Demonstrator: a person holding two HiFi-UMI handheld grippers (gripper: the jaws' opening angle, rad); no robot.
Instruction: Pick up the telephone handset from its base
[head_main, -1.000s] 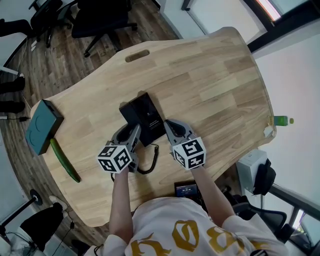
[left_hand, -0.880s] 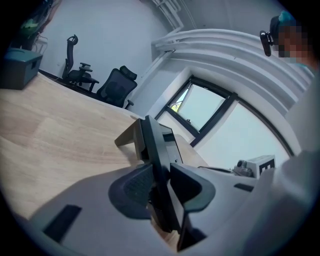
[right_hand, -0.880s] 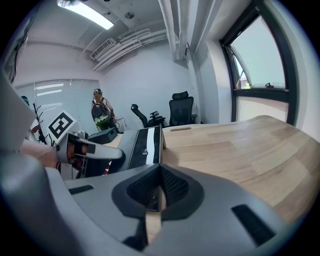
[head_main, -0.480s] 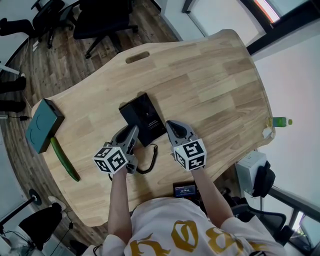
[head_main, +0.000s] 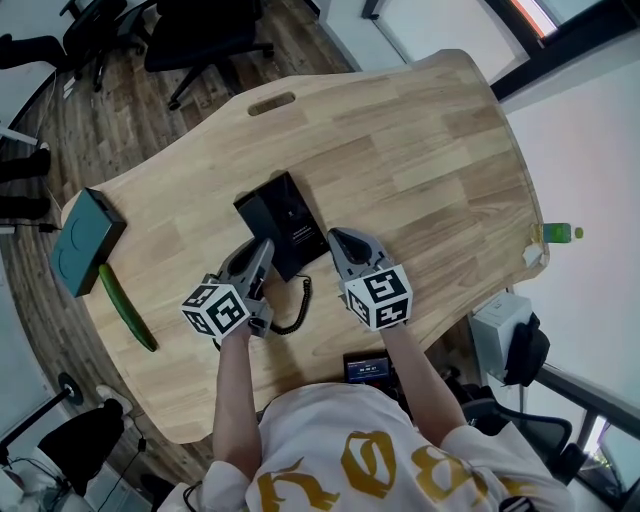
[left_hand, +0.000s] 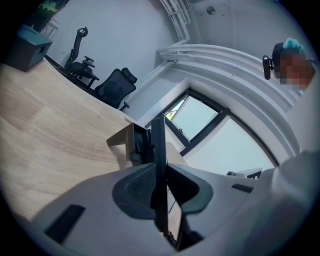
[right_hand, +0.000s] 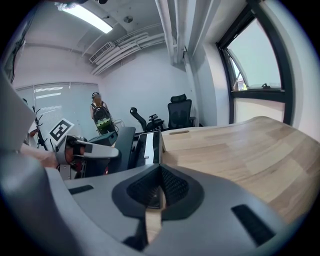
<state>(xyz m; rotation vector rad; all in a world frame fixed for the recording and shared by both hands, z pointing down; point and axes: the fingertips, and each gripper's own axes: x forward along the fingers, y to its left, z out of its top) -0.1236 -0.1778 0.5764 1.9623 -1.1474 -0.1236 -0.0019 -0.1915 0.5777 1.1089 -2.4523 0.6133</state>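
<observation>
Handset: black slab, seen edge-on; along left side of base. Lifted clear or not: cannot tell.
Base: black, flat on table, about mid-width, nearer the person's edge than the far edge.
Left gripper: jaws just now closing in; pinched on handset, a pad against each face. Nose tipped a little down over base's left side.
Right gripper: pressed together, nothing between. Tip just beside base's near right corner.
Cord: black coil, looped on bare wood between the two grippers, toward the person's edge.
Table: light wood, with a slot cut near far edge.
Box: teal, at left edge, well apart from base.
Green stick: lying just beside box, along left edge.
</observation>
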